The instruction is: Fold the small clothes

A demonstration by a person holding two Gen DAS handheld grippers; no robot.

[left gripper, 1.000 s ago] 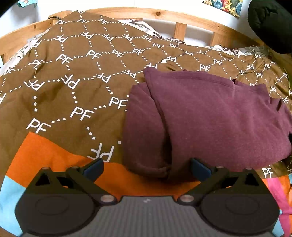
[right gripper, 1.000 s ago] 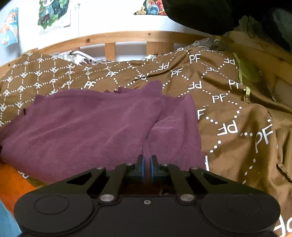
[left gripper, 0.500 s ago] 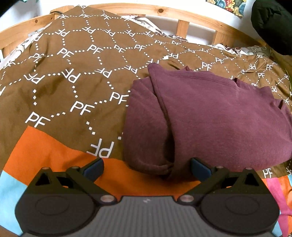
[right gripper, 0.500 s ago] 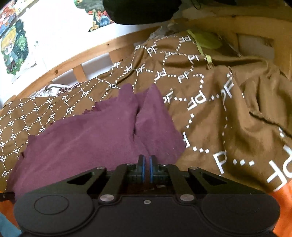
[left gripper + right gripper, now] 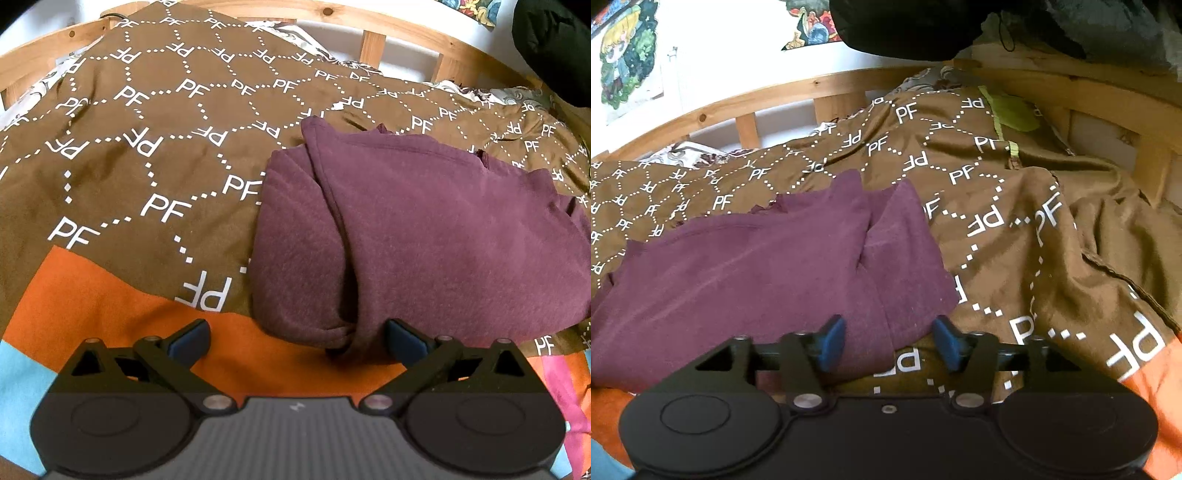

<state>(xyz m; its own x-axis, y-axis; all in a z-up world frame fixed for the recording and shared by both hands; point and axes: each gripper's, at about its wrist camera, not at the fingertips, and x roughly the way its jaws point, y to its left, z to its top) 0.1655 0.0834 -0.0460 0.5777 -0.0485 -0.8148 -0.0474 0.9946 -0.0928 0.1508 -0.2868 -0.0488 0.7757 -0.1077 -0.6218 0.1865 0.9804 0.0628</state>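
Plainly, the top (image 5: 443,229) lies part-folded on the blanket (image 5: 140,155), near the bed's front edge, with a side panel turned in at each end. The left gripper (image 5: 297,338) has its jaws wide apart, nothing in them, with the near left corner of the top between the fingertips. The right gripper (image 5: 888,341) is also open, more narrowly, empty, straddling the near right corner (image 5: 905,325).

The likely trouble is layers. Each corner is a stack of body and turned-in panel; a shallow bite would probably catch only the upper ply, and the panel beneath would slide out as the cloth lifts. The blanket is loose and wrinkled under the right corner, so a deep bite could pinch it along with the top. Uneven lifting of the two corners would skew the crease.

The top's long axis runs left to right across the bed, between the grippers. Its neckline (image 5: 480,155) sits at the far edge, toward the wooden rail (image 5: 369,29), so the hem faces the grippers
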